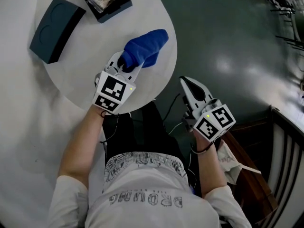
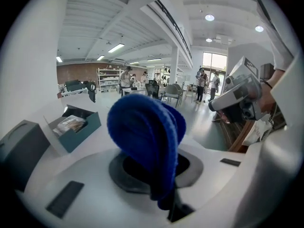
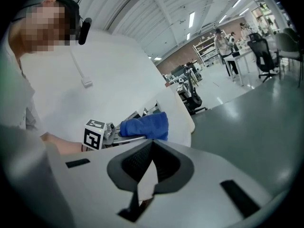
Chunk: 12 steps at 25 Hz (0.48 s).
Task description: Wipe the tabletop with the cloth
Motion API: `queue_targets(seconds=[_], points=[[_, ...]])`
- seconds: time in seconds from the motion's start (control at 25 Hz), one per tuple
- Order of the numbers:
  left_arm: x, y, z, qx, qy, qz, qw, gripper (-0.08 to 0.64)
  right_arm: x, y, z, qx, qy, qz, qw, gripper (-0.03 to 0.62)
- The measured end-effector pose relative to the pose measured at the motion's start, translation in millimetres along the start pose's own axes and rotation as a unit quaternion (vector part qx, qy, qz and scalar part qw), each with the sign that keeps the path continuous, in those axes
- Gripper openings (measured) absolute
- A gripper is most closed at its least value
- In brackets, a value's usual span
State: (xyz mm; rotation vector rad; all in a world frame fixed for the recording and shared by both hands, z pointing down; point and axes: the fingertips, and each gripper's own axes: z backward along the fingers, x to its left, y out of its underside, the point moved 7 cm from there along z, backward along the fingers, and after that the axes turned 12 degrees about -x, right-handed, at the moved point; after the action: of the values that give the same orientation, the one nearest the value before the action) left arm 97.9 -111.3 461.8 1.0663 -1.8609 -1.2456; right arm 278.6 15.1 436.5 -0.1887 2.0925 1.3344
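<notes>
A bunched blue cloth point(image 1: 144, 48) lies over the near right part of the round white table point(image 1: 90, 82), close to its edge. My left gripper point(image 1: 127, 63) is shut on the cloth's near end. In the left gripper view the cloth point(image 2: 145, 137) fills the space between the jaws of the left gripper point(image 2: 159, 175) and hides their tips. My right gripper point(image 1: 188, 83) is off the table to the right, over the dark floor, with its jaws together and nothing in them. The right gripper view shows the right gripper point(image 3: 151, 148) shut, with the cloth point(image 3: 145, 125) beyond it.
A dark blue-grey box point(image 1: 54, 27) and an open teal box point(image 1: 105, 1) holding a packet stand on the far part of the table. Dark green floor point(image 1: 228, 46) lies to the right. A wooden piece point(image 1: 249, 175) with white paper point(image 1: 230, 159) sits beside my right arm.
</notes>
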Motion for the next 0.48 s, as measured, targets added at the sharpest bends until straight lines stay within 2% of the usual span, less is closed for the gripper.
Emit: queue_targets(seconds=[0.2,0.36,0.48], points=[[22.6,3.2,72.5,-0.021,-0.050,0.013,0.9984,0.074,34.8,8.9,-24.2,0.015,-0.033,0.013,0.999,0.006],[42.3,16.1,140.3,-0.027,-0.118,0.025,0.9923,0.074,65.0,18.1,-51.0,0.034,-0.071,0.026,0.997,0.006],[53.4,29.4,184.9,-0.025,-0.153,0.033,0.9874,0.074,92.1,28.4,-69.0,0.048,-0.095,0.034,0.994,0.006]])
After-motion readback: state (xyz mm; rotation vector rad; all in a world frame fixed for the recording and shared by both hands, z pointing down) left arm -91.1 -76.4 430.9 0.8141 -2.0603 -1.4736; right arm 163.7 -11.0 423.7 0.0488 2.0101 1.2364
